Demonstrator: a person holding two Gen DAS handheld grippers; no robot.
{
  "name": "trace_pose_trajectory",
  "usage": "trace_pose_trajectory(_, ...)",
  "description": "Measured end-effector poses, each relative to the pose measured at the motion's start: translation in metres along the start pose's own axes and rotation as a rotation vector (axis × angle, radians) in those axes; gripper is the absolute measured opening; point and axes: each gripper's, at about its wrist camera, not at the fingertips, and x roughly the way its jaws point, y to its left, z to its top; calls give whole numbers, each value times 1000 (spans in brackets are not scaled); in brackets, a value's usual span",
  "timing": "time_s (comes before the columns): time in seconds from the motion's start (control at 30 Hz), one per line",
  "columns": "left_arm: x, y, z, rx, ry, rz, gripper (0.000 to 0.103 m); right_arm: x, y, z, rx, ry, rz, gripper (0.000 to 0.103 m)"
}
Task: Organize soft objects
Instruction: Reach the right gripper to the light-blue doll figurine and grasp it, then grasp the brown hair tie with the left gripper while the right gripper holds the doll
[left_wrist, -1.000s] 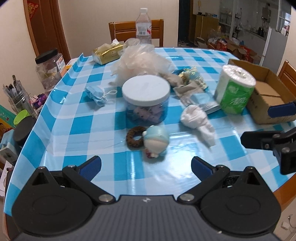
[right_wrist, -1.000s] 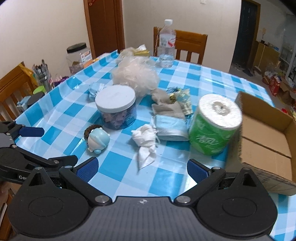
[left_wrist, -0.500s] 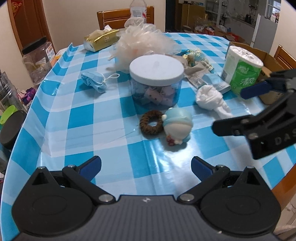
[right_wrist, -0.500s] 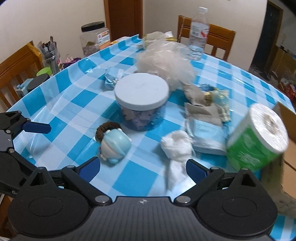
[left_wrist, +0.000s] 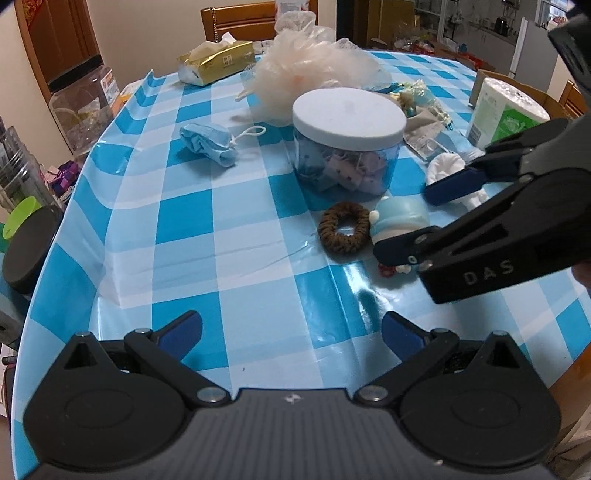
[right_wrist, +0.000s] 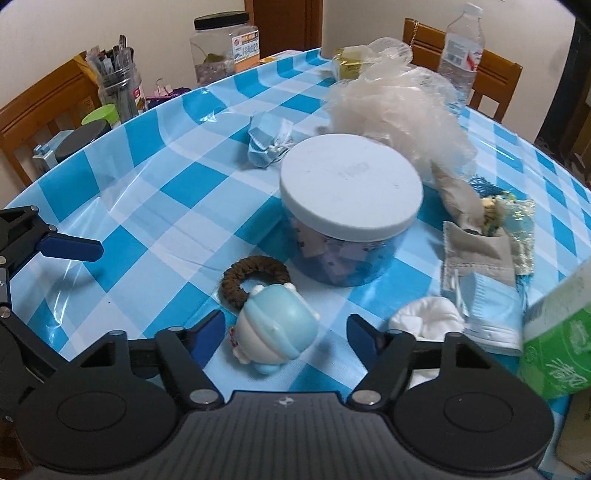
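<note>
A soft light-blue and cream doll (right_wrist: 277, 328) lies on the checked tablecloth, next to a brown hair scrunchie (right_wrist: 255, 280). My right gripper (right_wrist: 286, 332) is open with its fingers on either side of the doll; in the left wrist view the right gripper (left_wrist: 413, 221) straddles the doll (left_wrist: 399, 221) beside the scrunchie (left_wrist: 344, 232). My left gripper (left_wrist: 291, 332) is open and empty above the near part of the table. A cream bath pouf (right_wrist: 399, 107), a crumpled blue mask (left_wrist: 208, 144) and a white cloth (right_wrist: 424, 317) lie around.
A jar with a white lid (right_wrist: 351, 206) stands just behind the doll. A green toilet roll (right_wrist: 557, 343), folded masks (right_wrist: 487, 302), a tissue pack (left_wrist: 216, 61) and a water bottle (right_wrist: 461, 44) are on the table. Jars and a pen pot (right_wrist: 118, 88) stand at the left edge.
My right gripper has moved forward and down to the doll, so its open fingers now flank it. My left gripper has moved closer over the table.
</note>
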Motion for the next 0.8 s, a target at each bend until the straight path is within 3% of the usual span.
trace_pose_trajectory(0.1, 2, -1, 2, 15, 4, -1, 102, 3, 1, 0, 4, 4, 12, 60)
trace_pose_trajectory(0.2, 5, -2, 5, 32, 4, -4, 102, 1, 0, 0, 9, 0, 13, 55)
trace_pose_trajectory(0.6, 24, -15, 27, 78, -19, -1, 102, -33, -24, -28, 82, 10, -62, 54)
trace_pose_trajectory(0.8, 34, -20, 40, 72, -53, -15, 90, -43, -29, -42, 114, 17, -80, 54)
